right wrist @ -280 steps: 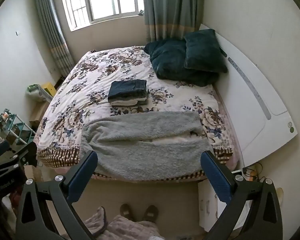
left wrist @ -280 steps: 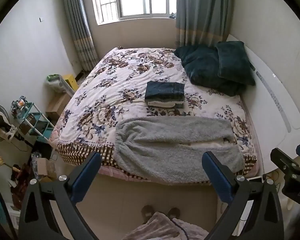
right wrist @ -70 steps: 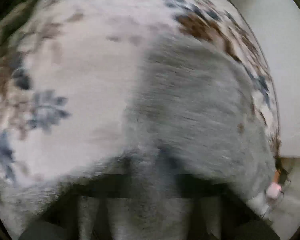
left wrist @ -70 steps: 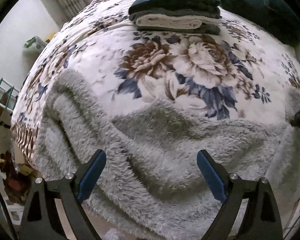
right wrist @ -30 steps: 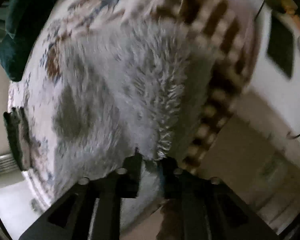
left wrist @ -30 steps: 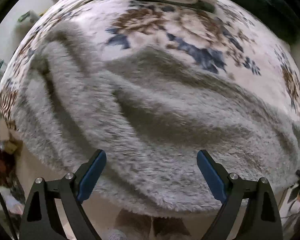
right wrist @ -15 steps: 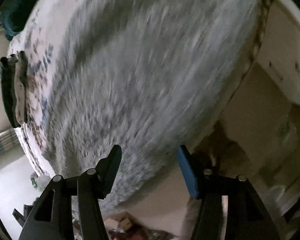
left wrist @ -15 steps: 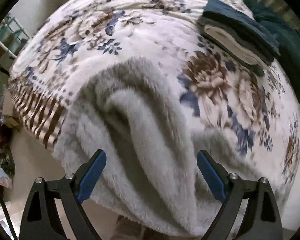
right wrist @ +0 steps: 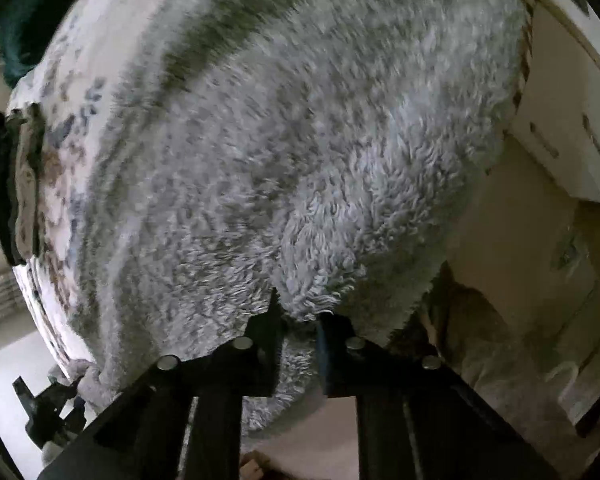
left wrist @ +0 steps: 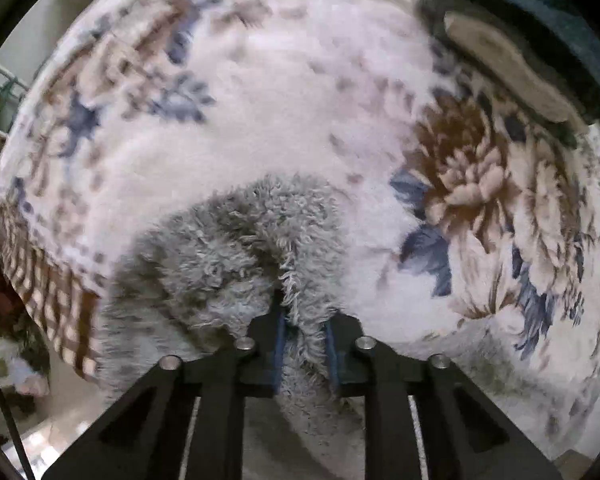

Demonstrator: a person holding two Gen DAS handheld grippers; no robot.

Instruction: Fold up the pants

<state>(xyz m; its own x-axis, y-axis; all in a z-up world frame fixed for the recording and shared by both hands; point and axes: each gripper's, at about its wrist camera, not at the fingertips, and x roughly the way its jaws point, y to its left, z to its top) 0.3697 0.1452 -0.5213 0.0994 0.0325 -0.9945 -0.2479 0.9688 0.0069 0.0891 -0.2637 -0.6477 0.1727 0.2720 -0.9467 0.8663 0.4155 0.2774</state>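
Note:
The grey fluffy pants (left wrist: 236, 256) lie along the near edge of the floral bedspread (left wrist: 284, 92). My left gripper (left wrist: 303, 332) is shut on a bunched end of the pants. In the right wrist view the pants (right wrist: 300, 140) fill most of the frame. My right gripper (right wrist: 298, 326) is shut on their fluffy edge at the bed's side. The left gripper (right wrist: 50, 404) shows small at the lower left of the right wrist view, holding the other end.
A stack of folded clothes (left wrist: 516, 52) lies further back on the bed, also seen in the right wrist view (right wrist: 16, 184). A white bedside cabinet (right wrist: 568, 128) stands beyond the bed edge. The bedspread's checked border (left wrist: 48, 280) hangs at the left.
Both grippers were open half a second ago and have now shut on the pants. The left gripper has moved down to the left end of the pants.

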